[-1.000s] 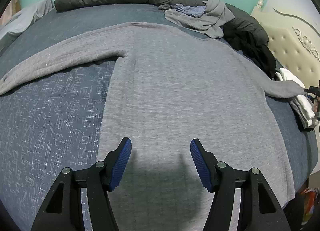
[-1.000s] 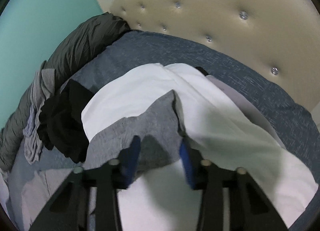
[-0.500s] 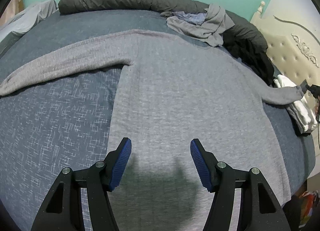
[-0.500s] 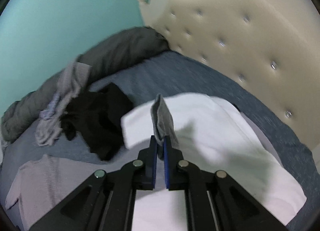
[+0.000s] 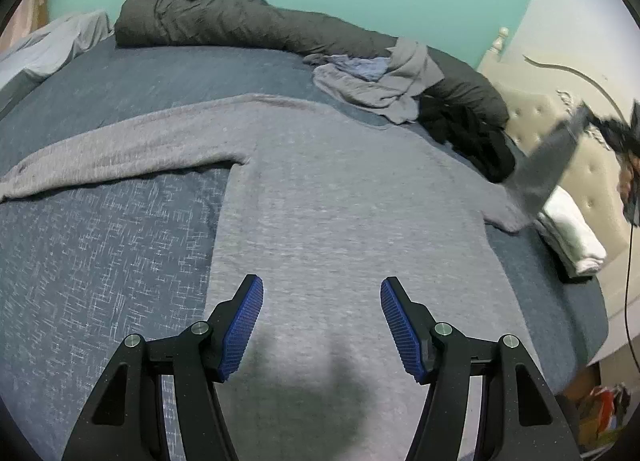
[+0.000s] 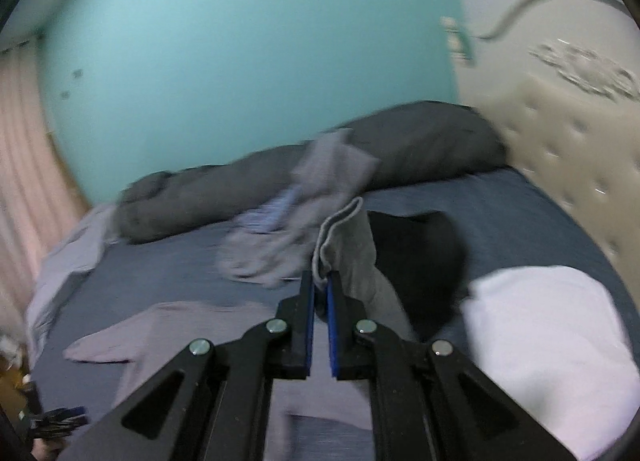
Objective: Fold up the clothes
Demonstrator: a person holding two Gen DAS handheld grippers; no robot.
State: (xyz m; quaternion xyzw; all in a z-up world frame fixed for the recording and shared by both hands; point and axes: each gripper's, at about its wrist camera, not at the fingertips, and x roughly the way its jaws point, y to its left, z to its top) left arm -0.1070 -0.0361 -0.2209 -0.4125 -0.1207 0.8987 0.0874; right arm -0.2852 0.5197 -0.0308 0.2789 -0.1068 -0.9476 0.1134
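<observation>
A grey long-sleeved sweater (image 5: 328,197) lies spread flat on the blue bedspread (image 5: 100,245), one sleeve stretched out to the left. My left gripper (image 5: 322,321) hovers open over the sweater's lower body, nothing between its blue pads. The sweater's right sleeve (image 5: 548,165) is lifted off the bed, blurred by motion. My right gripper (image 6: 320,281) is shut on that sleeve's cuff (image 6: 340,237), which sticks up beyond the fingertips. In the left wrist view the right gripper (image 5: 592,121) shows as a dark blur at the far right edge.
A dark grey duvet (image 5: 248,25) is rolled along the far side by the teal wall. Crumpled grey-blue garments (image 5: 372,85) and a black garment (image 5: 468,133) lie beside it. Folded white clothes (image 5: 572,233) sit near the tufted headboard (image 6: 568,149).
My right gripper closed on the sleeve cuff over the white pile, then lifted it up and swung leftward. The left gripper rose slightly, still open.
</observation>
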